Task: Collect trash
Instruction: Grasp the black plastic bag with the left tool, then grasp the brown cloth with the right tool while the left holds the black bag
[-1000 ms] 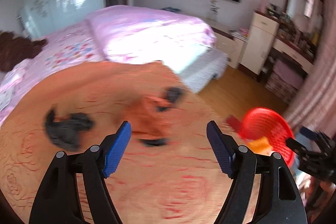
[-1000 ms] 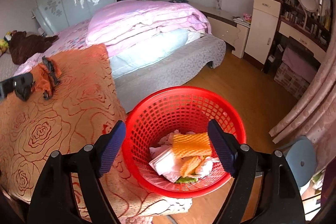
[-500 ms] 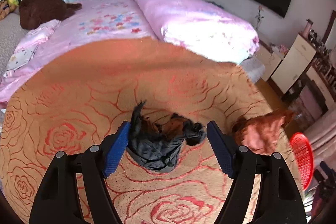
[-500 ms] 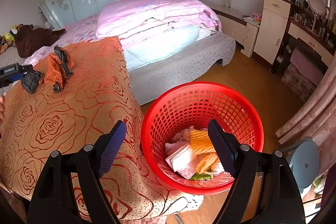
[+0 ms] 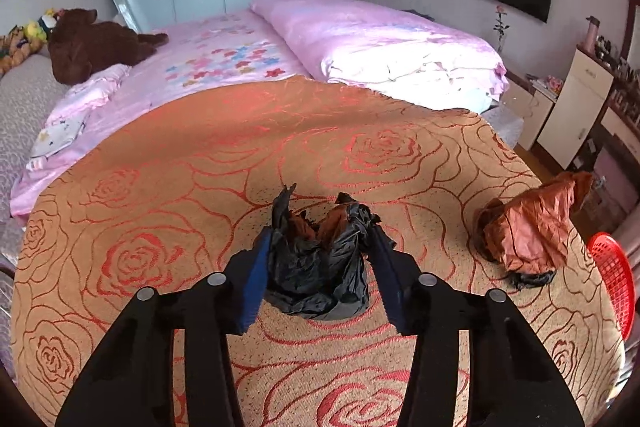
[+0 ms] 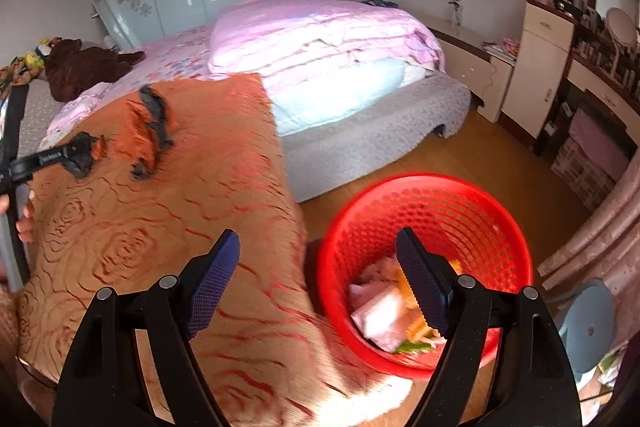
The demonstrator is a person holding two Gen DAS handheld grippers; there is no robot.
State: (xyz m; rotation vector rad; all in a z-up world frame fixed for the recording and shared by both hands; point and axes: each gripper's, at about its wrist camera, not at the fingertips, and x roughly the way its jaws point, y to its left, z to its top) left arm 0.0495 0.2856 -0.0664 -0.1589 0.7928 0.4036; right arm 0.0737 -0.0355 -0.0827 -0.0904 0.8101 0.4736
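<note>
A crumpled black plastic bag (image 5: 316, 267) lies on the table's orange rose-patterned cloth (image 5: 200, 187). My left gripper (image 5: 320, 239) straddles the bag and its jaws are closing, the blue pads (image 5: 254, 275) pressing its sides. To its right lies a crumpled orange-brown bag (image 5: 528, 231) with a black scrap (image 5: 532, 279) under it. A red mesh basket (image 6: 424, 183) holding paper and wrappers stands on the floor by the table's edge. My right gripper (image 6: 318, 239) hangs open and empty over that edge, partly above the basket. The right wrist view also shows the orange-brown bag (image 6: 136, 143) far left.
A bed with a pink duvet (image 6: 320, 35) stands behind the table, a brown plush toy (image 5: 92, 43) on it. White cabinets and a dresser (image 6: 536, 59) line the right wall. A blue stool (image 6: 588, 327) stands by the basket on the wooden floor (image 6: 500, 143).
My left gripper swung left from the orange-brown bag to the black bag, came down around it and narrowed its jaws onto it. My right gripper shifted left toward the table; the basket now sits further right.
</note>
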